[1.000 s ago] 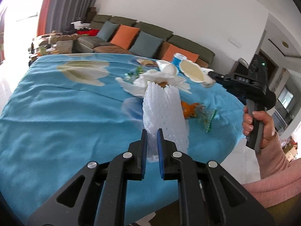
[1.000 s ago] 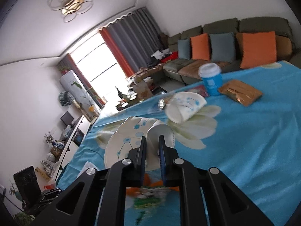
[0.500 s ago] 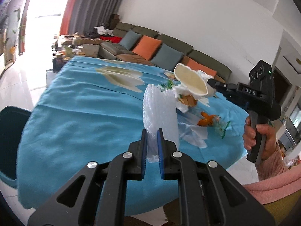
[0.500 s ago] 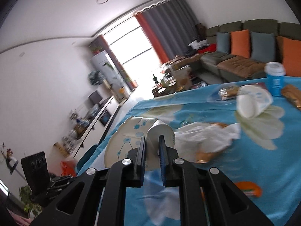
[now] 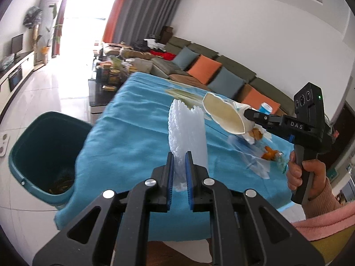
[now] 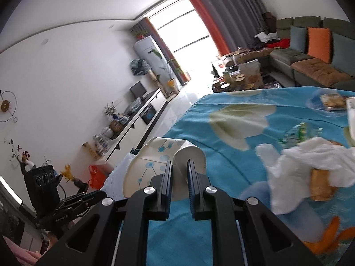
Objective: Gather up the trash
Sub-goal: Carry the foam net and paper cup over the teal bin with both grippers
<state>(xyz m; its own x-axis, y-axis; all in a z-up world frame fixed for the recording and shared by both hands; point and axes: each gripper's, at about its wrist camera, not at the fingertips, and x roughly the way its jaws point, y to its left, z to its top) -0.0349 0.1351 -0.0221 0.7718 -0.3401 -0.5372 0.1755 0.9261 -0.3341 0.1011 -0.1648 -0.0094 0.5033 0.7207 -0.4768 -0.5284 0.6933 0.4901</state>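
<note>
Left gripper [image 5: 179, 170]: jaws clamped on the lower edge of a white foam fruit net [image 5: 187, 133], which stands upright above the fingers, over the near edge of the blue tablecloth [image 5: 133, 137]. Right gripper [image 6: 179, 177]: jaws pinched on the wall of a squashed paper cup [image 6: 164, 161], white with a blue dot pattern, held mouth-sideways above the cloth; from the left wrist view I see its cream inside facing the camera.

Teal trash bin [image 5: 42, 153] sits on the floor just beside the table's left corner, open, with some dark debris at the bottom. Both items are in the air, not yet over the bin.

Handling notes:
- Foam net — very light, springy, compressible. I judge the grip secure only because the mesh is crushed between the pads; it may cling to the pads on release. Best held near one end, as now.
- Cup — light, thin-walled, already deformed. A rim or sidewall pinch is fine; nothing to break, though it could pivot in the jaws if swung fast.

Left on the cloth: a crumpled white tissue [image 6: 310, 166] over something brown, orange peel [image 6: 328, 237], a clear wrapper [image 5: 255, 161], a blue-and-white cup [image 5: 266, 108] farther back. My judgement — carry both loads left to the bin, open above its mouth, then return for the rest.
</note>
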